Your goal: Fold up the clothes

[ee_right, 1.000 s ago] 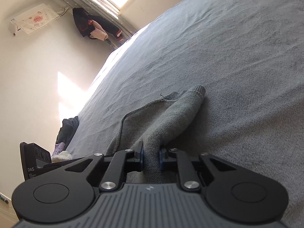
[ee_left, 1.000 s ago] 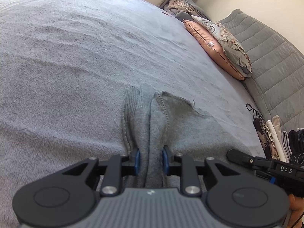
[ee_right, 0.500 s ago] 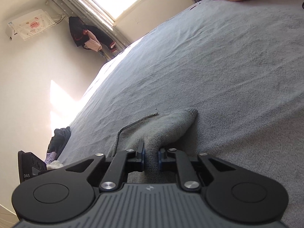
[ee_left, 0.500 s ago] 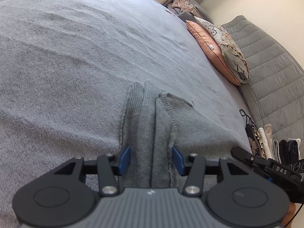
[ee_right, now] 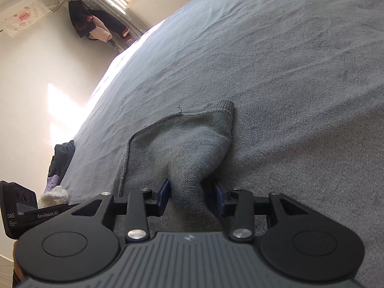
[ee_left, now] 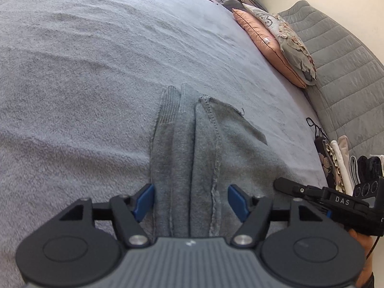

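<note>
left hand-held gripper: jaws spread wide, blue pads either side of the garment folds, not pinching it
right hand-held gripper: jaws partly spread around a bunched ridge of knit; left pad touching the fabric, right pad contact hard to tell, so grip unclear
grey sweater: lying on the bed, near its edge closest to the cameras, gathered into long lengthwise folds; ribbed cuff at far end, stitched seam along right fold, loose thread at the far corner
sweater in right view: grey sweater humped up toward the pads, ribbed edge at far end flat on the bed
bed: grey fleece cover, light wrinkles
pillows: pink one and grey frilled one, far right of bed against the headboard
headboard: grey, quilted
folded stack: clothes on edge, right of sweater, near the other gripper
hanging clothes: dark and pink, by the window
</note>
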Available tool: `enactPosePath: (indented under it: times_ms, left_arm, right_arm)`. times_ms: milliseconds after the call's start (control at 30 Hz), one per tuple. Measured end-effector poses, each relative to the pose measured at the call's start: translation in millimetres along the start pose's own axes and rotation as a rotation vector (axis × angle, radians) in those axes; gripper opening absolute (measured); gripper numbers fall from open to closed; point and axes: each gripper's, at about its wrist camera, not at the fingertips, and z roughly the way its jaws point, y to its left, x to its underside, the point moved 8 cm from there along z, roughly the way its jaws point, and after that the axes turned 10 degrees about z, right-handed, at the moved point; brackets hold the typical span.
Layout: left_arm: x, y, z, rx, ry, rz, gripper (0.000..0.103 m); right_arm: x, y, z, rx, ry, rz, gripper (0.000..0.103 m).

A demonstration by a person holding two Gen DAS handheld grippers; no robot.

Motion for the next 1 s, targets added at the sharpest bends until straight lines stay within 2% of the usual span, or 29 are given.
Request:
enactPosePath:
  times_ms: [167,433,467,533,567,600,700,767,800,900,967,1000]
  left_arm:
    - [8.4,-7.4,5.7,0.030,0.029,0.002,0.073]
    - [8.4,-1.3,2.1,0.021,0.022,-0.032,0.073]
    - [8.7,0.9,2.0,0.028,0.019,-0.052,0.071]
    - [9.7,3.5,2.7,0.046,0.019,-0.086,0.058]
    - [10.4,4.0,3.3,0.058,0.020,-0.100,0.043]
    - [10.8,4.3,3.5,0.068,0.020,-0.113,0.032]
    - [5.7,0.5,-4.3,0.082,-0.017,-0.105,0.025]
    - [2.3,-2.0,-9.6,0.091,-0.041,-0.100,0.023]
    - [0.6,-3.2,-12.2,0.096,-0.054,-0.097,0.022]
    - [-5.0,-7.2,-20.8,0.112,-0.093,-0.089,0.020]
    - [-16.2,-12.9,-36.9,0.148,-0.170,-0.075,0.019]
    - [-21.6,-15.4,-45.6,0.163,-0.210,-0.064,0.014]
  right_arm:
    - [10.7,-3.5,8.7,0.016,0.053,0.017,0.044]
    - [12.9,-5.0,9.7,0.003,0.060,0.049,0.046]
    - [13.3,-5.1,10.0,-0.004,0.063,0.058,0.046]
    - [15.1,-5.1,12.1,-0.030,0.076,0.087,0.049]
    - [16.5,-4.2,13.7,-0.042,0.085,0.096,0.049]
    - [18.5,-2.6,15.2,-0.050,0.095,0.098,0.049]
    - [21.9,3.1,16.6,-0.045,0.092,0.060,0.046]
    - [21.8,7.1,15.3,-0.050,0.074,0.040,0.031]
    - [21.0,8.7,14.1,-0.060,0.061,0.038,0.020]
    - [10.7,18.7,-0.2,-0.069,-0.036,-0.015,0.015]
    - [5.4,31.6,-12.7,-0.092,-0.101,-0.071,0.015]
    - [2.8,38.3,-19.1,-0.104,-0.134,-0.100,0.015]
